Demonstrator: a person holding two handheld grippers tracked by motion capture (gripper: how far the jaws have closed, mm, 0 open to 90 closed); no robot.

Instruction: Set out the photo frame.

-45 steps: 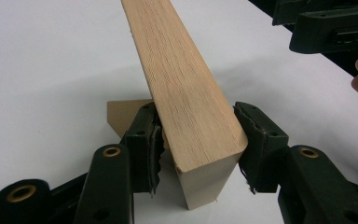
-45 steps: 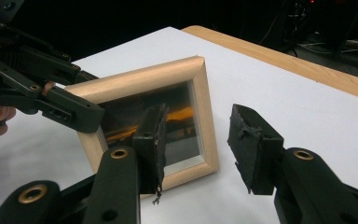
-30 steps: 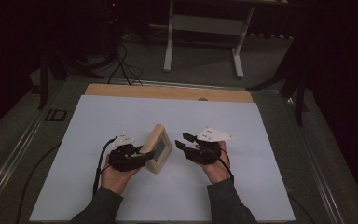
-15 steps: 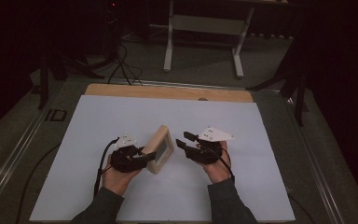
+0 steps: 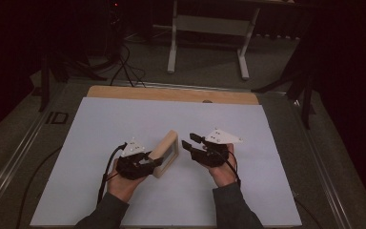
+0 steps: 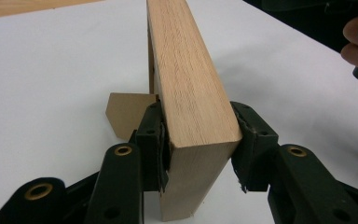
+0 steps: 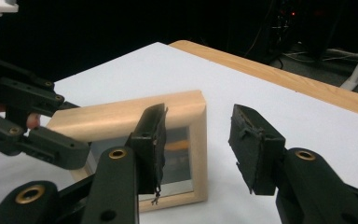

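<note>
While the left gripper [image 5: 148, 163] clamps its fingers [image 6: 151, 135] on the wooden frame's [image 5: 166, 153] edge, we note the frame stands upright on the white table [image 5: 124, 119]. We find the right gripper [image 5: 190, 141] just beside the frame, apart from it, fingers [image 7: 254, 144] spread and holding nothing.

L gripper [image 5: 156, 162] clamped, R gripper [image 5: 189, 141] agape

High view sits above the person's side, looking forward and down over the whole white table [image 5: 124, 124]. The 2 gripper views ride low and close, looking along their own jaws. All 3 share the wooden frame [image 5: 166, 153] [image 6: 189, 93] [image 7: 168, 116].
</note>
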